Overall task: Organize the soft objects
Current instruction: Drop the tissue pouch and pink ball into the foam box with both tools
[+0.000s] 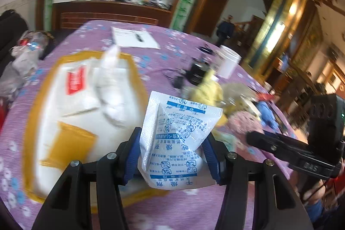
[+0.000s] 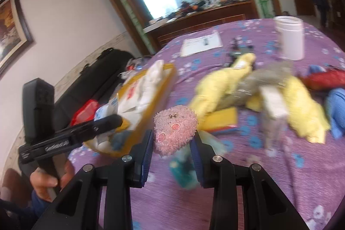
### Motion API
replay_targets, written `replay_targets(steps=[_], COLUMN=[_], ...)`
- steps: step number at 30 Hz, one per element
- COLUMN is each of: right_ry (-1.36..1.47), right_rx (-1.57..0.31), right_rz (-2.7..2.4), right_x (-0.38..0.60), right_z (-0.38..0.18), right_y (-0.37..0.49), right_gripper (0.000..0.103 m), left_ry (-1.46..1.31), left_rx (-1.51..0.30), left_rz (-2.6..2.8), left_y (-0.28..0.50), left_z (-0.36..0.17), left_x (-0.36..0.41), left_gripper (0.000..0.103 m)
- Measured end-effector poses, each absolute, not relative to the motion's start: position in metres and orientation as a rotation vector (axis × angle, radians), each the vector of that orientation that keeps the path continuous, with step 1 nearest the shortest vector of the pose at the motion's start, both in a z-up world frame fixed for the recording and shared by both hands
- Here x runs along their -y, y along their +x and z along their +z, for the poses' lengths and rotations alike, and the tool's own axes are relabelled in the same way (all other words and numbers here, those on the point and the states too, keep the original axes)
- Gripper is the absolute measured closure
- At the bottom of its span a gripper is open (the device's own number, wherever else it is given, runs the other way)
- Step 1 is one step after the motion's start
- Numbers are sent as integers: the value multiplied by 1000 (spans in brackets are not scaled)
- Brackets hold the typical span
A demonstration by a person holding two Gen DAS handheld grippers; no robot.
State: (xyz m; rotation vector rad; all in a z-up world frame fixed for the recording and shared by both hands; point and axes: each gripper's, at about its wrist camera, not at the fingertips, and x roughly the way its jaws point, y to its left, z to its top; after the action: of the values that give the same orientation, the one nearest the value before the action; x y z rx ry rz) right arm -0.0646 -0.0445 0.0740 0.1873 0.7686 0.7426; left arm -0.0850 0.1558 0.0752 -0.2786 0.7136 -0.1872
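Note:
My left gripper (image 1: 172,143) is shut on a white desiccant packet (image 1: 176,139) with blue print and holds it just right of the yellow tray (image 1: 36,87), which holds white soft packs (image 1: 86,96). My right gripper (image 2: 172,141) is shut on a pink fuzzy plush (image 2: 174,130) and holds it above the purple cloth, to the right of the tray (image 2: 148,113). A pile of yellow and grey soft cloths (image 2: 280,96) lies at the right of the table. The right gripper also shows in the left wrist view (image 1: 250,137).
A purple flowered tablecloth (image 2: 280,176) covers the table. A white plastic jar (image 2: 290,36), a paper sheet (image 2: 202,43), black cables (image 1: 194,74), a yellow sponge (image 2: 222,120), red and blue items (image 2: 323,79) lie about. A wooden sideboard stands behind.

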Motion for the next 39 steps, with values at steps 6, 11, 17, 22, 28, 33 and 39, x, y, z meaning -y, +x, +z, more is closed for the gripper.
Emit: replay_targets(steps=[6, 11, 17, 22, 28, 33, 39], right_ry=[134, 64, -9, -21, 7, -4, -47], right_rx=[-775, -800, -838, -884, -979, -1023, -1014], right_rz=[791, 768, 711, 664, 644, 646, 657], right_x=[-7, -59, -110, -143, -166, -175, -174], right_z=[97, 98, 89, 74, 47, 34, 42], right_y=[-46, -11, 40, 83, 115, 123, 117], right_gripper=[66, 66, 66, 66, 66, 66, 58], left_ry=[-283, -273, -285, -292, -314, -317, -328], left_rx=[-708, -723, -815, -860, -884, -917, -925], left_rz=[-71, 15, 44, 71, 77, 68, 78], left_y=[-76, -48, -2, 20, 30, 40, 46], left_z=[89, 93, 75, 59, 48, 35, 31], left_x=[-213, -253, -282, -292, -300, -299, -300], left_gripper=[49, 49, 49, 49, 49, 49, 46])
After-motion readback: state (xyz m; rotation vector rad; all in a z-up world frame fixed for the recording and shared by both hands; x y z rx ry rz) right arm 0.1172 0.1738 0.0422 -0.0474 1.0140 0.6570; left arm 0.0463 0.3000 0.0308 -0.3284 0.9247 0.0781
